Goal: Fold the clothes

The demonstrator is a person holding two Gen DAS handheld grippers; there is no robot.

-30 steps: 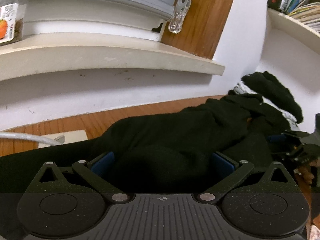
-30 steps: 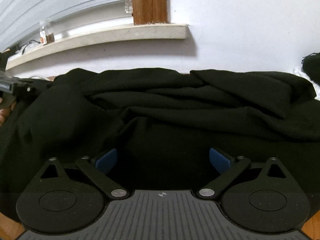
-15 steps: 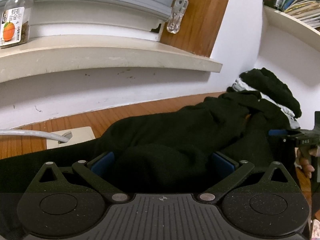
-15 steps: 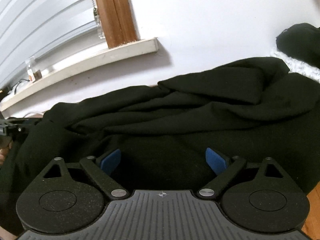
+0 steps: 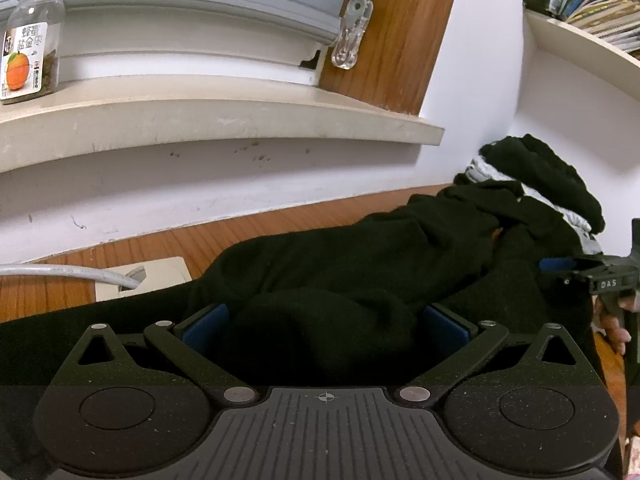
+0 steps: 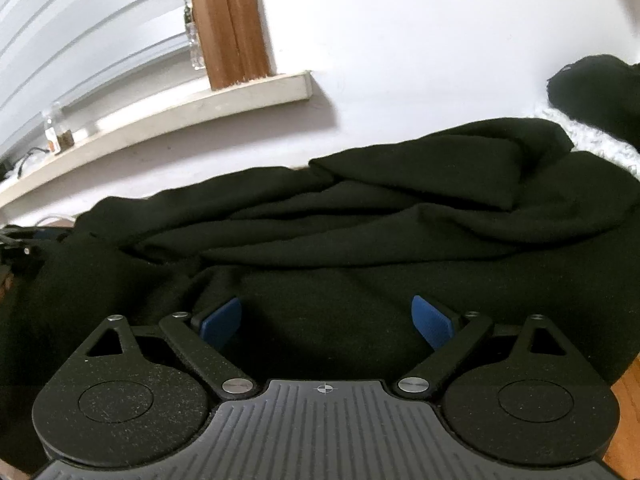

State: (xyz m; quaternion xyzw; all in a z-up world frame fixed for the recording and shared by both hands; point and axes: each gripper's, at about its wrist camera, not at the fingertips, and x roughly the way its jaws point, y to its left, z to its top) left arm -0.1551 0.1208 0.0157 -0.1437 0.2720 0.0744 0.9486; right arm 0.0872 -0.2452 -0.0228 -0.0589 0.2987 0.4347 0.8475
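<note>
My left fingers [image 5: 325, 326] stand apart, a bunched mound of the black garment [image 5: 360, 264] between the blue pads, not clamped. My right fingers [image 6: 327, 322] also stand apart, over flat black cloth. The garment [image 6: 360, 216] lies rumpled across the wooden bench [image 5: 168, 244], stretching toward the wall. Beside its left edge sits a beige socket plate [image 5: 148, 276] with a grey cable [image 5: 60, 272]. Beyond, a jar [image 5: 30, 64] stands on the sill [image 5: 224, 120].

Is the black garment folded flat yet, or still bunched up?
Still bunched. The black garment lies in loose ridges and overlapping creases on the wooden table, with no flat, squared fold visible.
</note>
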